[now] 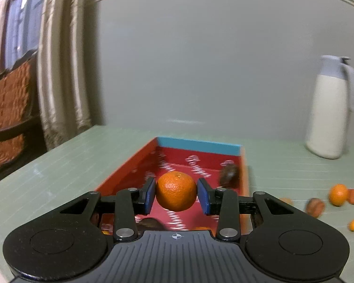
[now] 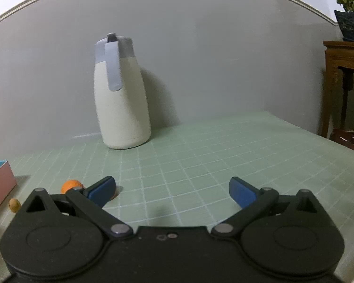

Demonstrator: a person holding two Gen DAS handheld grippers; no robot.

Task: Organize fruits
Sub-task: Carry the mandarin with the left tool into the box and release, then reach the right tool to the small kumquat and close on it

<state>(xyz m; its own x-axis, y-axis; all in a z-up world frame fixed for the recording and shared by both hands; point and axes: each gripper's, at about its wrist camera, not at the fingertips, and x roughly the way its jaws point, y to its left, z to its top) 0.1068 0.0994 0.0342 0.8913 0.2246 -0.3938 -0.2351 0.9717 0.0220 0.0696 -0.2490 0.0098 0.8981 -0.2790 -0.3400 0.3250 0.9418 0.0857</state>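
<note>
white jug [image 2: 121, 99], wooden side table [image 2: 342, 70]

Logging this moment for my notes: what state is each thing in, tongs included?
Left tongs: shut on the orange.
Orange: gripped, held above the red box.
Red box: open, brown fruit inside.
Right tongs: open, holding nothing.
Thermos jug: upright, lid closed.
Loose orange: lying on the table, outside the box.
</note>
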